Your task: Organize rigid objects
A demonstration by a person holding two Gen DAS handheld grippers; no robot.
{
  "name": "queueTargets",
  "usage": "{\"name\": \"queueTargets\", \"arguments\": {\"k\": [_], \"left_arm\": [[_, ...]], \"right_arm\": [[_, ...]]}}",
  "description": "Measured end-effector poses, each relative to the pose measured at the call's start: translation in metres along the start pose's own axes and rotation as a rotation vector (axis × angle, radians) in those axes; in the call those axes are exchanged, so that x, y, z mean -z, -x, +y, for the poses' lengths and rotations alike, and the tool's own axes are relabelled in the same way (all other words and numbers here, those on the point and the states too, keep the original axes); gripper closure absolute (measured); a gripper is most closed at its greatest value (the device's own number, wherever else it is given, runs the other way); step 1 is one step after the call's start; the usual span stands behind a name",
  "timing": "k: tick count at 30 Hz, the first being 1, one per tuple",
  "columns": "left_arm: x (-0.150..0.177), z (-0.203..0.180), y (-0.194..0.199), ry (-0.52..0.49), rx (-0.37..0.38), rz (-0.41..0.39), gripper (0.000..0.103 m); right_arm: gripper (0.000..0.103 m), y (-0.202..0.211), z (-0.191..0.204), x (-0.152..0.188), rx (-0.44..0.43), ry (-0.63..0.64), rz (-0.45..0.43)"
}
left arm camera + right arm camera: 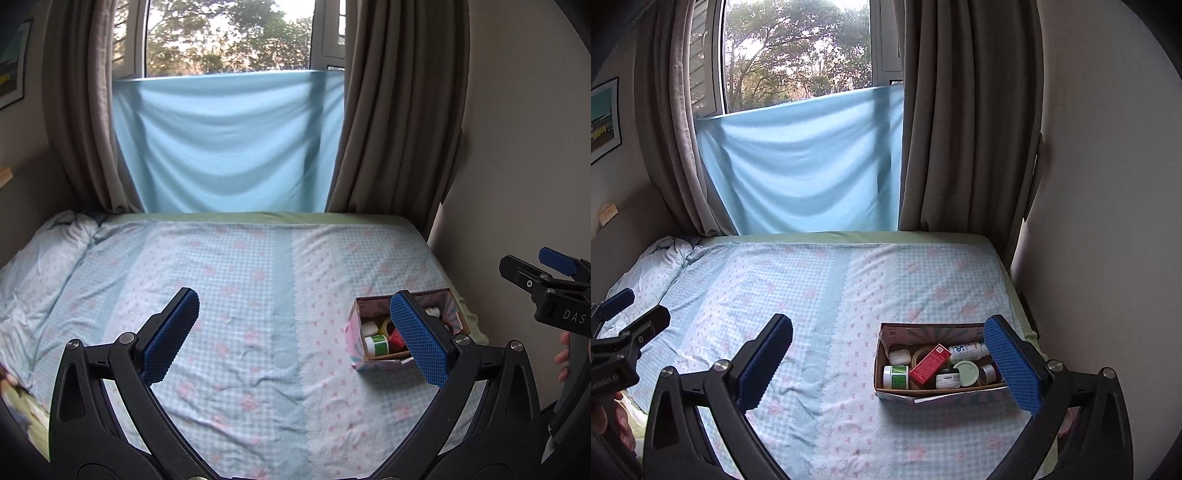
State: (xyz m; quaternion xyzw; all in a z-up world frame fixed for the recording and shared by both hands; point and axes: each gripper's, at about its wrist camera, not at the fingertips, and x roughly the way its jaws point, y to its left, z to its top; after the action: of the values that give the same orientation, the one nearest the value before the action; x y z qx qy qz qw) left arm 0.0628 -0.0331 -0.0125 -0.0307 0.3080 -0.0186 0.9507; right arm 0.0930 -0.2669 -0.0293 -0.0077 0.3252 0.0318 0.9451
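Sitting low and right of centre in the right wrist view, the cardboard box [905,395] rests on the checked bedsheet [812,295], its top open. Inside: a red carton [929,363] lying tilted across the middle, a white bottle [967,350] on its side along the far wall, a green-labelled jar [895,376] at the left end, a small white jar [899,356] behind it, a dark-banded jar [947,380] in front of the carton, and a pale green lid [966,372] just to its right. Items touch and overlap; the far right end is hidden behind a finger pad.

Right gripper [890,363]: fingers spread wide, nothing between them, held above the sheet with the right pad crossing the box's right end in the frame.

Left gripper [297,338]: fingers likewise spread wide and empty, over bare sheet at lower centre. Same box [369,363] shows right of centre in this view, partly behind the right pad.

Each gripper appears at the other view's edge: right one at the right edge [546,280], left one at the left edge [628,325].

Upper frame: grey curtains [960,129] flank a window [798,48], with a light blue cloth [805,166] hung across its lower half
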Motion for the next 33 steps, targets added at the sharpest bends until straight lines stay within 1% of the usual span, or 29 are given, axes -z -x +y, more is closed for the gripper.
{"name": "queueTargets", "arguments": {"k": [14, 33], "left_arm": [[-0.006, -0.004, -0.005, -0.014, 0.037, -0.016, 0.000], [-0.021, -0.016, -0.024, -0.042, 0.043, -0.017, 0.000]], "right_arm": [[0.000, 0.002, 0.006, -0.001, 0.018, 0.008, -0.013], [0.000, -0.006, 0.004, -0.010, 0.041, -0.015, -0.016]]}}
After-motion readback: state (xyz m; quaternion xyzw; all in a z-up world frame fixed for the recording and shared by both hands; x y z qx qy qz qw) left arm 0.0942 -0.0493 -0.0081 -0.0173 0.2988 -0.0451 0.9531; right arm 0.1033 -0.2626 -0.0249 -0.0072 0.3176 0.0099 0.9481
